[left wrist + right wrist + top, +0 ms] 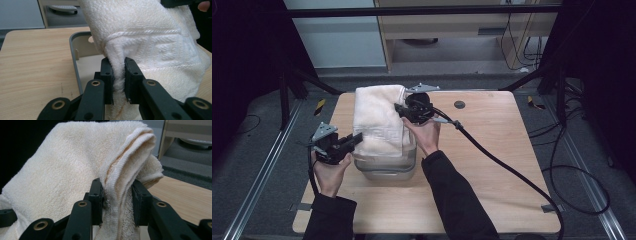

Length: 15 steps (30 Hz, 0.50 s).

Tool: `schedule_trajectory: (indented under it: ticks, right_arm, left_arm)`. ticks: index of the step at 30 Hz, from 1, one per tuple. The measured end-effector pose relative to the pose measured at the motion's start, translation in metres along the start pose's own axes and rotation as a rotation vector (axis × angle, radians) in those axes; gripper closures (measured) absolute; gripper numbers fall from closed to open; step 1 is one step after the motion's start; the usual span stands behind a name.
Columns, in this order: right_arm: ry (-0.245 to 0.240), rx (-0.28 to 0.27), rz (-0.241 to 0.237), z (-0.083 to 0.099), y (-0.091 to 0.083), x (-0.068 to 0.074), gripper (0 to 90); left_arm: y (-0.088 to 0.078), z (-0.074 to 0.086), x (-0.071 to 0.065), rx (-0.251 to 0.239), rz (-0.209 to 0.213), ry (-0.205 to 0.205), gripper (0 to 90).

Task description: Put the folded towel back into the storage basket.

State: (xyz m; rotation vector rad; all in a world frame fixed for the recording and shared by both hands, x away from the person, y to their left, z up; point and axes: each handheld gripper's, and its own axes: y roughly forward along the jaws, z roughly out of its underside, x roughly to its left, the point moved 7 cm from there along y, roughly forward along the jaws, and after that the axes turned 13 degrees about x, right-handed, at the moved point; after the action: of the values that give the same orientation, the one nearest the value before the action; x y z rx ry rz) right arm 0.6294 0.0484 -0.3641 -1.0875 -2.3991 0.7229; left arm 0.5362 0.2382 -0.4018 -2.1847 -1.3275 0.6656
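The left claw is closed on a fold of the white towel; in the left gripper view the cloth is squeezed between the two black jaws and rises from them toward 12 o'clock and 2 o'clock. Beside the jaws, at about 10 o'clock, stands the grey rim of the container, and the towel hangs over its opening.

The right claw also holds the towel: in the right gripper view a thick folded edge passes between its jaws, and the rest of the cloth spreads out from them toward 10 o'clock.

In the high view the left claw grips the near left edge of the towel, and the right claw grips its far right edge, so the towel is stretched between them, at 2 o'clock from the left claw and at 8 o'clock from the right one. The towel lies draped over the container, which stands on the wooden table, in its left half. A thick black cable runs from the right claw across the table toward 4 o'clock.
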Motion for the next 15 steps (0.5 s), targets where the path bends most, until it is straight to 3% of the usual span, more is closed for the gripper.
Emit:
schedule_trajectory:
  ticks: [15]
  right_arm:
    - [0.025,0.043,0.016,0.016,0.02,-0.007,66.3]
  left_arm:
    - [0.017,0.009,0.003,0.058,-0.013,0.005,78.5]
